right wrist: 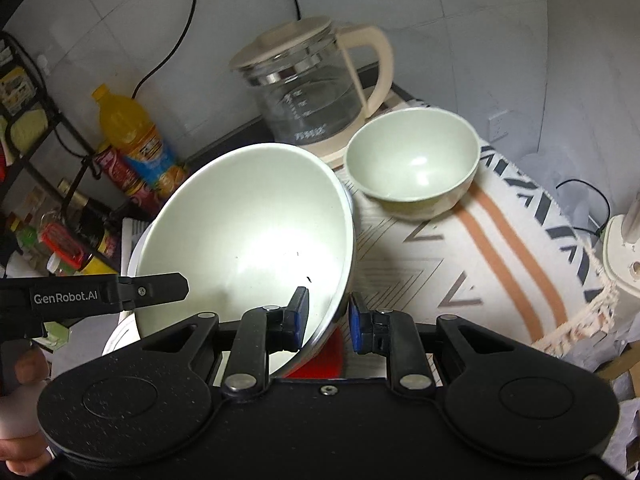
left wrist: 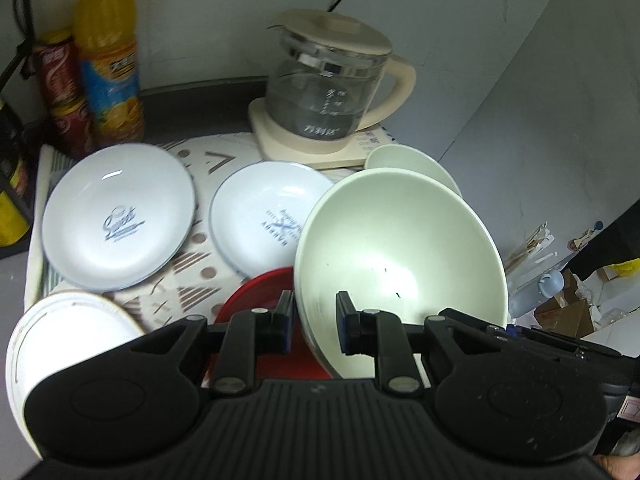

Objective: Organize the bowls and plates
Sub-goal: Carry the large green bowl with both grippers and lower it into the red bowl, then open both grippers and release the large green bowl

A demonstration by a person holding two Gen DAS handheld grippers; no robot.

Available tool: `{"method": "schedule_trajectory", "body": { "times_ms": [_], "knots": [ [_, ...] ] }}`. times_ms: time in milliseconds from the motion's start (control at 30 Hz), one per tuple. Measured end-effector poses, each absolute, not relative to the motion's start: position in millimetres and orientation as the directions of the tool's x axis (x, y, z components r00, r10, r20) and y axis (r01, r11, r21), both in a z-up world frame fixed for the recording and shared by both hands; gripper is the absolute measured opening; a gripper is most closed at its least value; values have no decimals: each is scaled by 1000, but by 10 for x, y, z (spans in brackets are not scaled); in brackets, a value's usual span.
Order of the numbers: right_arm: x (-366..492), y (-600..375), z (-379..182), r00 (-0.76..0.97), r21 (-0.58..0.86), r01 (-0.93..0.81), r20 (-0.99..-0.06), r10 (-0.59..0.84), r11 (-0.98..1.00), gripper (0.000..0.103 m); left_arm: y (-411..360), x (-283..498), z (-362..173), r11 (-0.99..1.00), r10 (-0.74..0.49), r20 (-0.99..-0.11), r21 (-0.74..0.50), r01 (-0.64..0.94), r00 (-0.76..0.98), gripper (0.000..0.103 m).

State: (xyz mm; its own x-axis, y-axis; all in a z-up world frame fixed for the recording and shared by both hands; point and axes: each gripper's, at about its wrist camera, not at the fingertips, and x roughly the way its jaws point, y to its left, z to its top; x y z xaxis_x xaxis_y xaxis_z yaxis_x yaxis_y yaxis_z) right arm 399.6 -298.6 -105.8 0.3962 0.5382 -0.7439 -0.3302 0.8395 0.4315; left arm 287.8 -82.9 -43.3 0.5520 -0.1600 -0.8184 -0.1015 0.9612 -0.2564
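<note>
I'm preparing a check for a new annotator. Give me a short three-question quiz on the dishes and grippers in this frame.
1. True or false: the large green bowl sits flat on the patterned cloth.
2. What shows partly beneath the large green bowl? A) a red plate B) a fork C) a black lid
3. The left gripper and the right gripper each have one finger on either side of what?

Key: 1 false, it is tilted steeply; 2 A; 3 the large green bowl's rim.
</note>
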Motion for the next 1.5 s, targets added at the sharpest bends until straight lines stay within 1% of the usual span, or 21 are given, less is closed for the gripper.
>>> {"method": "schedule_trajectory", "body": {
  "times_ms": [500, 867, 1167, 1333, 1433, 1500],
  "knots": [
    [3587, -2706, -1171, 382, 382, -322, -785, 488, 867, 21, -520, 2560, -695, 951, -181, -840, -282, -127, 512, 20],
    [3587, -2553, -1351, 385, 323, -307, -818, 427, 895, 21, -527, 2573, -889, 955, -191, -854, -275, -110, 484, 20],
    [3556, -2496, -1446, 381, 313, -301, -826, 414, 901, 21, -477, 2533, -978, 960, -178, -860, -259, -110, 478, 21],
    [3540, -2481, -1476, 410, 278, -295, -828, 383, 914, 22, -438, 2515, -947, 959, -184, -846, -267, -98, 501, 24],
    [3582, -2520, -1468, 413, 294, -283, -822, 392, 913, 21, -436, 2525, -902, 962, -174, -843, -257, -96, 509, 25],
    [3594, -2536, -1435, 418, 299, -280, -818, 396, 912, 23, -425, 2533, -885, 963, -166, -842, -251, -100, 513, 27]
  ]
}}
